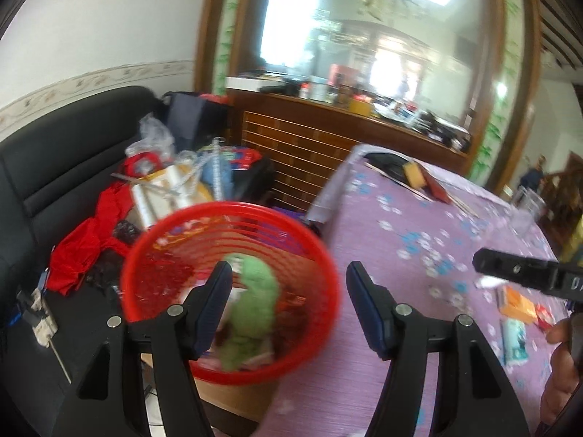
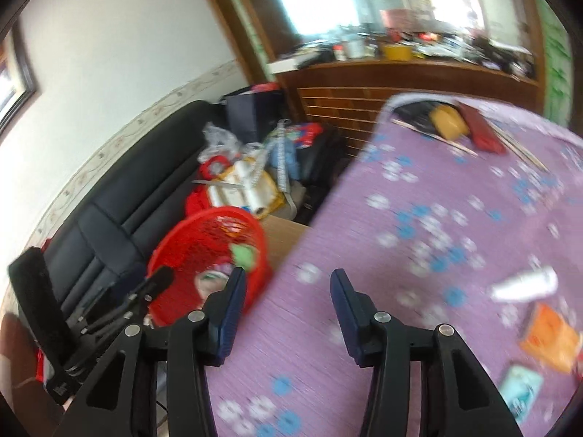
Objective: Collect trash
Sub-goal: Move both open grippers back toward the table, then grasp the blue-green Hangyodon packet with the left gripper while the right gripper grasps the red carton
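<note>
Glossy red plastic mesh basket (image 1: 233, 225)

Pretty cluttered room around the tabletop

Black sofa (image 1: 54, 167) is buried under red cloth (image 1: 83, 251), plastic bags and boxes; a big wood-framed mirror (image 1: 364, 36) hangs over a wooden counter (image 1: 328, 134), and the tabletop wears a purple flowered cloth (image 1: 382, 255).

Readable text: almost none

In the left wrist view, pale characters that look like "DA" stand on the black body of the right gripper (image 1: 528, 273), cut off at the picture's edge. The orange packet (image 1: 517, 304) and the teal packet (image 1: 514, 340) on the table carry print too blurred to read.
</note>
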Action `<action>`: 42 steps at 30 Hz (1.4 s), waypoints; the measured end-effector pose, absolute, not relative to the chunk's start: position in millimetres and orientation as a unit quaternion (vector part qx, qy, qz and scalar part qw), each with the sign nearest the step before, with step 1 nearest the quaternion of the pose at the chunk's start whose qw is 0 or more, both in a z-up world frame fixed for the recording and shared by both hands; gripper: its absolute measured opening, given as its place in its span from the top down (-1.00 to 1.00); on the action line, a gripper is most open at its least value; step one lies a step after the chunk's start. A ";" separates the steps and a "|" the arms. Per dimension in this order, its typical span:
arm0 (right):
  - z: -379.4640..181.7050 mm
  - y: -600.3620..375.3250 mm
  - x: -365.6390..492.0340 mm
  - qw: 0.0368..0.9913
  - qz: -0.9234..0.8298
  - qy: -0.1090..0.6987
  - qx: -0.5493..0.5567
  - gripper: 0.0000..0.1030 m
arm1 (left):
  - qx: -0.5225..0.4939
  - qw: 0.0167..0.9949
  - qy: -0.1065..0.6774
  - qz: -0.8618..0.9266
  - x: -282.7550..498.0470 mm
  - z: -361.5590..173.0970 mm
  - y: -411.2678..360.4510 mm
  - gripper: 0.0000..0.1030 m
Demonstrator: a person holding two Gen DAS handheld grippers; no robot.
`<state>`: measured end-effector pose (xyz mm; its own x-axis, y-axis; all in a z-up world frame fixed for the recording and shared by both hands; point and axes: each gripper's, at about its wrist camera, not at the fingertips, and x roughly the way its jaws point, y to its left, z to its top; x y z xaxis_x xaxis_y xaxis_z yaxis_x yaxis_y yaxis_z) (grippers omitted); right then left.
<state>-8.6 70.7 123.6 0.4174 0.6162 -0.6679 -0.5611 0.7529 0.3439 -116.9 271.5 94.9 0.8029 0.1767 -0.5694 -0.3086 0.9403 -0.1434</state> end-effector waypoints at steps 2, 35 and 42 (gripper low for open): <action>116.8 44.5 -10.4 0.848 0.324 0.417 0.035 -0.01 | -0.106 0.944 0.292 0.113 -112.0 94.0 254.1 -0.25; 61.0 -325.2 -5.1 0.878 0.043 0.417 0.229 -0.10 | 0.029 0.869 0.485 -0.094 -17.2 13.0 -51.6 -0.27; 32.7 -321.3 20.2 0.866 0.046 0.444 0.227 -0.02 | 0.026 0.879 0.467 -0.088 -18.0 16.2 -30.9 0.10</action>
<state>20.2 -321.3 32.7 0.6015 0.2808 -0.7479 0.1218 0.8930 0.4333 -18.0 -30.9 16.2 0.5474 -0.1306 -0.8266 0.1790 0.9832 -0.0368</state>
